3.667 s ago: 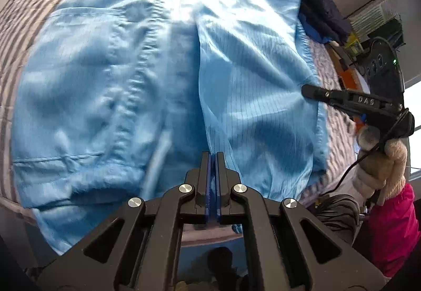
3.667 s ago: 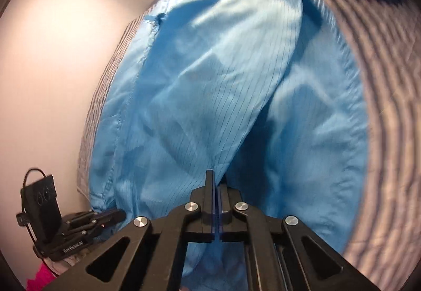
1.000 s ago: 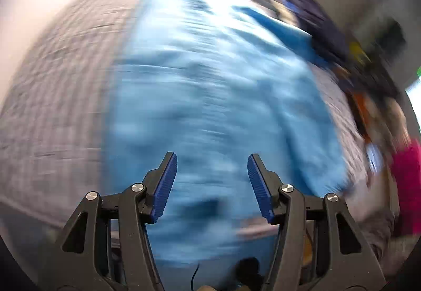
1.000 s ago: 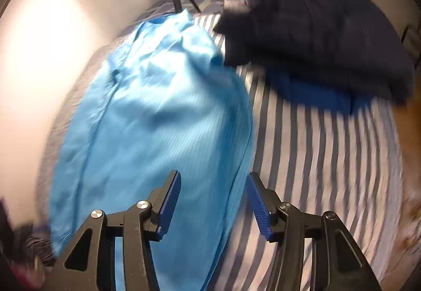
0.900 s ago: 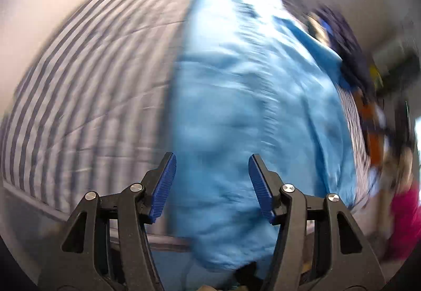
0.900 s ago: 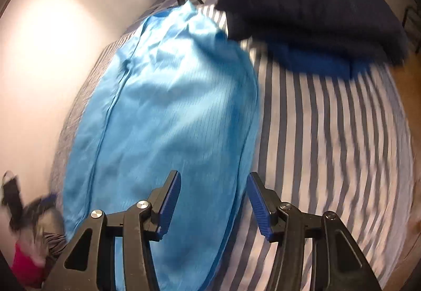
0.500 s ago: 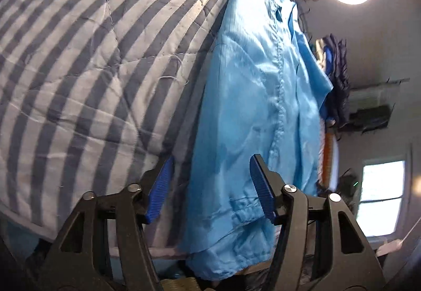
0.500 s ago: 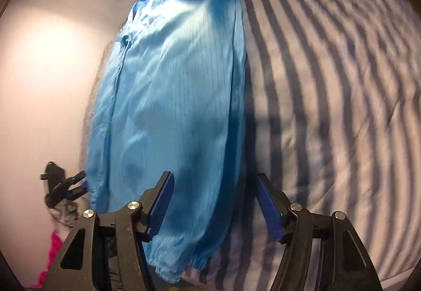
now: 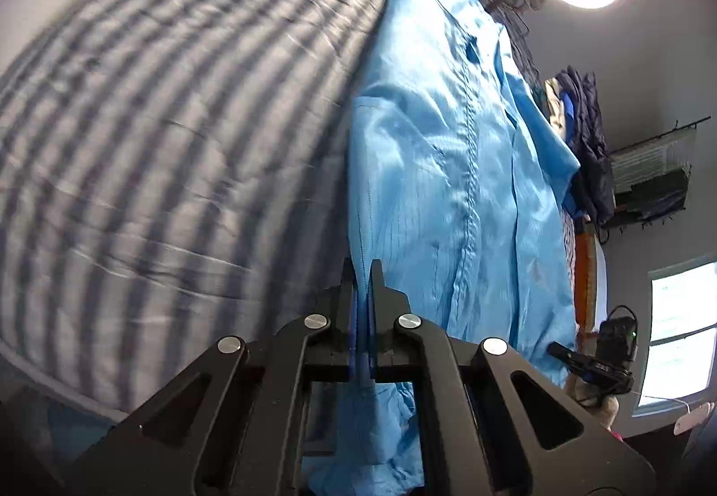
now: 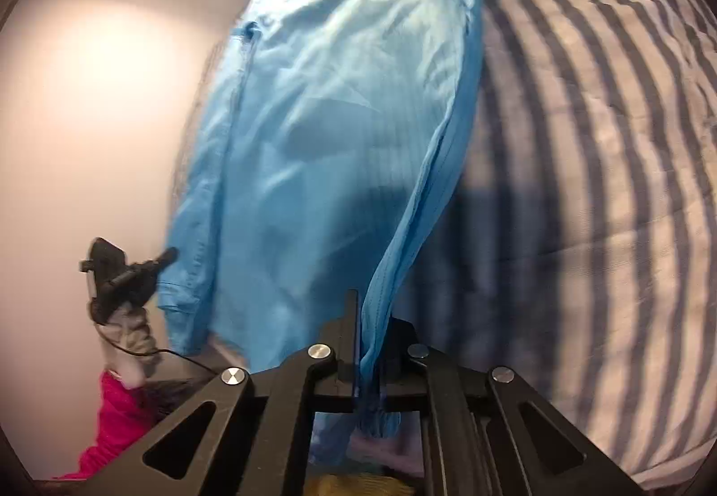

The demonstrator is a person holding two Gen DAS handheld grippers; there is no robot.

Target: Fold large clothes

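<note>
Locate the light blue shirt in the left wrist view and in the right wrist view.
Left wrist: the light blue shirt runs down the centre-right, its near edge pinched in the left gripper.
Right wrist: it fills the centre-left, its edge clamped in the right gripper.
Shared landmark: the striped bedspread beneath it.

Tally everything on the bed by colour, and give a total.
Light blue: 1, the shirt
Dark navy: 1, the jacket, in a pile whose other pieces cannot be counted
Total: 2, both on the striped quilt
</note>
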